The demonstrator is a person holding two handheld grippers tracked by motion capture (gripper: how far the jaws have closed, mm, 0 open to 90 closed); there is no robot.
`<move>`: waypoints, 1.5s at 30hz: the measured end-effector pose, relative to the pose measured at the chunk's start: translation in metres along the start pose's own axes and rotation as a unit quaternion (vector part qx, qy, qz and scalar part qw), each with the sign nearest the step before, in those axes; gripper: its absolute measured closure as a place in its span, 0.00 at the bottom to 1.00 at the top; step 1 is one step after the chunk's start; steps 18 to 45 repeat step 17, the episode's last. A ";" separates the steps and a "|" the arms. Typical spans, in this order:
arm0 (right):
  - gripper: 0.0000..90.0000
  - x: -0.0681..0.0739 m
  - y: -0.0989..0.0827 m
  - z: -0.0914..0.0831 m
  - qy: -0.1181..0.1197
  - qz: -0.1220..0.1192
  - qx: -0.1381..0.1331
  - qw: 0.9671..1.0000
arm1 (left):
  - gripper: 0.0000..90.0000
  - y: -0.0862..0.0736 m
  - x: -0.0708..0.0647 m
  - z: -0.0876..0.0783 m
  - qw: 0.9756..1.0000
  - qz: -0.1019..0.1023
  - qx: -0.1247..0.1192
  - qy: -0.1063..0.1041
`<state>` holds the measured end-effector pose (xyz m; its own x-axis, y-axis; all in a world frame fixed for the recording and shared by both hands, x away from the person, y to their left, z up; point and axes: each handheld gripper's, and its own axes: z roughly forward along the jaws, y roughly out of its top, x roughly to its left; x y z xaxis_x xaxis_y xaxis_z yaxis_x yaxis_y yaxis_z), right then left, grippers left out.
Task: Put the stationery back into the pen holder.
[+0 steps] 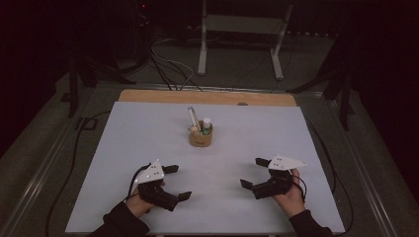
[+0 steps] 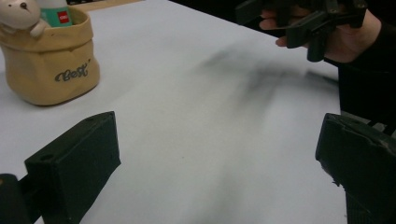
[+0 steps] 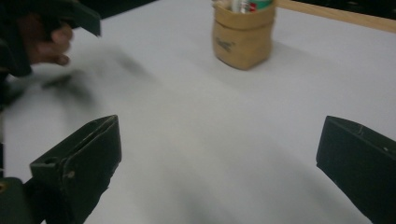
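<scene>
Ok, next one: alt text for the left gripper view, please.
The left gripper hangs open over a white table, its two black jaws wide apart with nothing between them. At upper left stands a tan pouch lettered "Best", holding a pale animal figure and a green bottle; at upper right, the right gripper.

- High view looks forward and down from above the near edge of the tabletop (image 1: pixel 148 128);
- both gripper views sit low, close over it; all share the tan pouch (image 1: pixel 200 137).
</scene>
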<state>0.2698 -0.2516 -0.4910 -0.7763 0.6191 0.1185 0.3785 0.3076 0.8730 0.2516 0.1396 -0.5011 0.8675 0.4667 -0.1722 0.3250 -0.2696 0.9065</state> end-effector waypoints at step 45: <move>0.00 -0.008 -0.027 -0.022 -0.034 0.015 0.008 0.999 | 0.00 -0.003 0.002 0.000 1.000 0.002 0.002 0.001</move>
